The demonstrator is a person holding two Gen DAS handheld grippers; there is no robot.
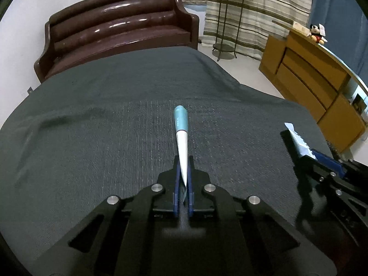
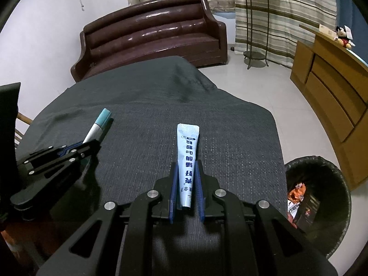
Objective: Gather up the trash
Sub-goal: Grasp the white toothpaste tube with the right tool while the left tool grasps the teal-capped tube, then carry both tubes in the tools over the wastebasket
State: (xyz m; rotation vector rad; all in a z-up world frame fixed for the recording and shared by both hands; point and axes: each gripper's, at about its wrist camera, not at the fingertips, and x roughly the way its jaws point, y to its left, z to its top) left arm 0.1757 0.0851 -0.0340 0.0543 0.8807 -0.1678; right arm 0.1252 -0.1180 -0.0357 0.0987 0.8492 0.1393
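Sachets (image 2: 186,165) clamped in both tools

Dark grey ribbed cloth (image 1: 92,138) over the desk. Teal-and-white sachet (image 1: 181,135); pale blue sachet (image 2: 187,161) printed with navy characters. Black tongs, left (image 1: 183,161) and right (image 2: 186,164), with blue pads. Glossy brown sofa (image 2: 151,36). Beige curtain (image 2: 287,7) striped olive. Mustard-brown cabinet (image 2: 333,87). Black mesh bin (image 2: 322,168).

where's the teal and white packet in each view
Left wrist: teal and white packet at centre, seen edge-on, pinched in the left tongs.
Right wrist: at left, sticking out of the left tongs.
Shared landmark: the brown sofa behind the table.
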